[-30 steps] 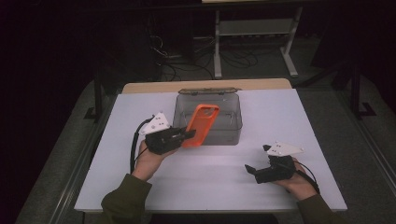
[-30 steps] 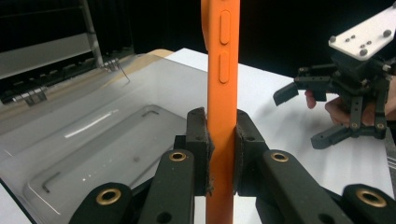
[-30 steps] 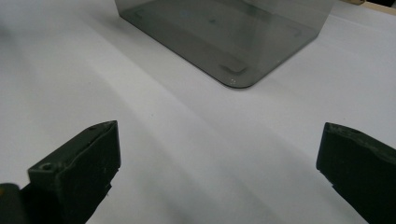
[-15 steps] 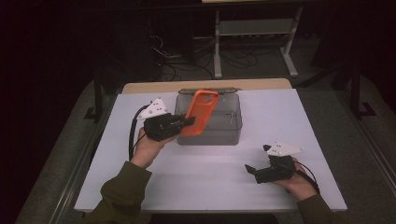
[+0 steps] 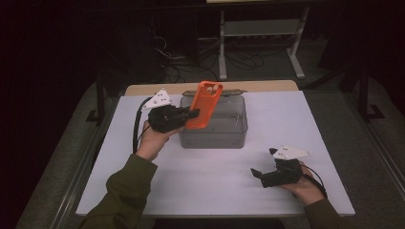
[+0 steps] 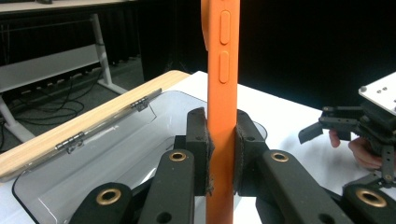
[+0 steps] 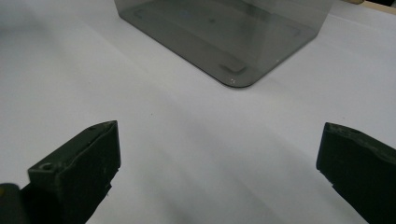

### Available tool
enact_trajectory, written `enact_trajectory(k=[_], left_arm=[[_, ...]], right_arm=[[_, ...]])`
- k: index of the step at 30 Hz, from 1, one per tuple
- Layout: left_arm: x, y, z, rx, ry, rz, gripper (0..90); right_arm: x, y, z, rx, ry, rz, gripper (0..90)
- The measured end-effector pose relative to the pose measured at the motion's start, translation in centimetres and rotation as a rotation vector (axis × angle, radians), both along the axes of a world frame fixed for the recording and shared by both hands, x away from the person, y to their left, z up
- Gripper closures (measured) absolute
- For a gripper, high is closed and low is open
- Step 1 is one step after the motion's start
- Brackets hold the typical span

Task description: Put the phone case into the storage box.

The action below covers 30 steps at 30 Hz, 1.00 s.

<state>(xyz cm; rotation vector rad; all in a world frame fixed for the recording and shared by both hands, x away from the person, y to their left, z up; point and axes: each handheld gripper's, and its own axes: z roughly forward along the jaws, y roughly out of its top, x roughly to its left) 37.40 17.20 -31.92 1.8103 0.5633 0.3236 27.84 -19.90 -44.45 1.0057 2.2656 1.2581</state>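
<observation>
Orange phone case (image 5: 204, 104) — in left claw (image 5: 193, 113) — over box (image 5: 213, 129)

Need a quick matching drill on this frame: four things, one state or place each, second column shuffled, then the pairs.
Things:
1. phone case
2. box
3. left gripper
4. right gripper

States or places:
A. grey see-through, lid open, on the table
B. jaws wide apart, nothing between them, low over the table
C. orange, held on edge above the box
D. jaws clamped on the orange edge

Pairs: 1-C, 2-A, 3-D, 4-B
</observation>
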Motion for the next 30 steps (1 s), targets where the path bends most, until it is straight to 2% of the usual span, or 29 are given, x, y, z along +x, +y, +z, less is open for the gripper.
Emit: enact_trajectory(k=[12,18,24,30], left_arm=[[1.8,-0.3,0.0,0.002,0.03,0.023,79.6],[2.6,-0.5,0.1,0.035,0.06,0.045,79.6],[3.4,-0.7,0.1,0.089,0.123,0.068,79.6],[3.9,-0.9,0.2,0.131,0.163,0.08,79.6]], right_arm=[[0.0,-0.1,0.0,0.005,0.003,-0.002,0.0],[0.0,0.0,0.0,0.005,0.001,-0.001,0.0],[0.0,0.0,0.1,0.006,0.003,-0.001,0.0],[0.0,0.0,0.1,0.01,0.001,-0.001,0.0]])
